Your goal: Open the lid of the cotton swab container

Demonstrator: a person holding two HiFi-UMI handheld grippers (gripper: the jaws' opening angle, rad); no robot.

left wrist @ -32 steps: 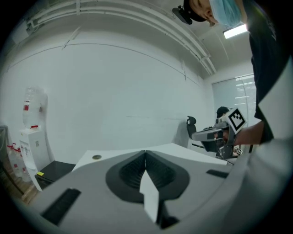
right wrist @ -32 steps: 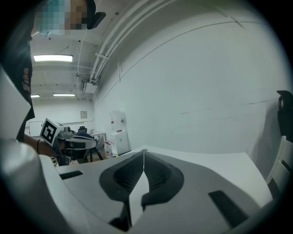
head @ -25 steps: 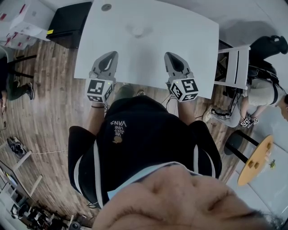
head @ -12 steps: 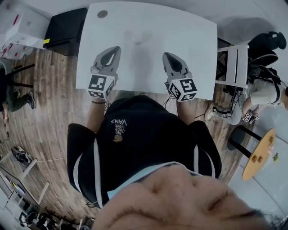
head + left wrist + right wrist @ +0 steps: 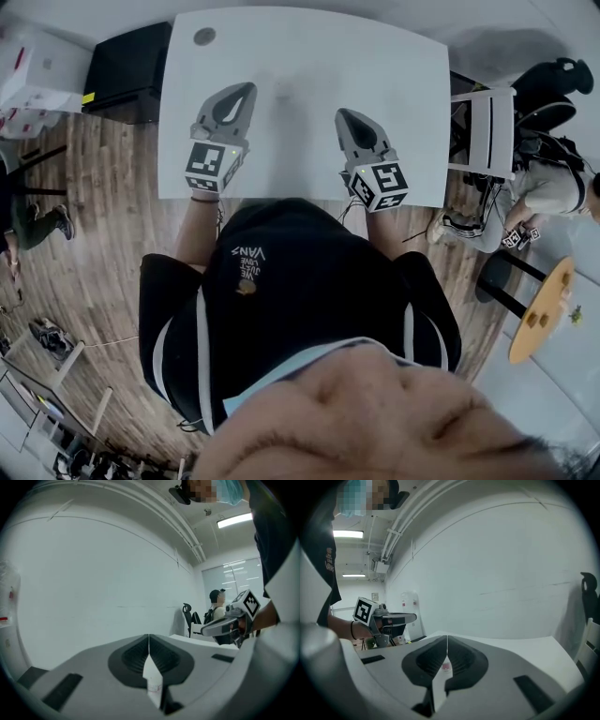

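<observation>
Though blurred, pale container (image 5: 281, 90) on table (image 5: 398, 75) between left tool (image 5: 246, 92) and right tool (image 5: 342, 117), both closed, empty.

Left tongs (image 5: 246, 92) closed and empty, right tongs (image 5: 343, 118) closed and empty, side by side

White table (image 5: 309, 56), brown plank floor (image 5: 94, 244), black shirt (image 5: 309, 281) — white side stripes (image 5: 201, 347)

The dark round spot (image 5: 204, 37) on the white table's (image 5: 375, 66) upper-left corner is too small to identify, and the frame's right edge cuts off a seated person (image 5: 548, 192).
</observation>
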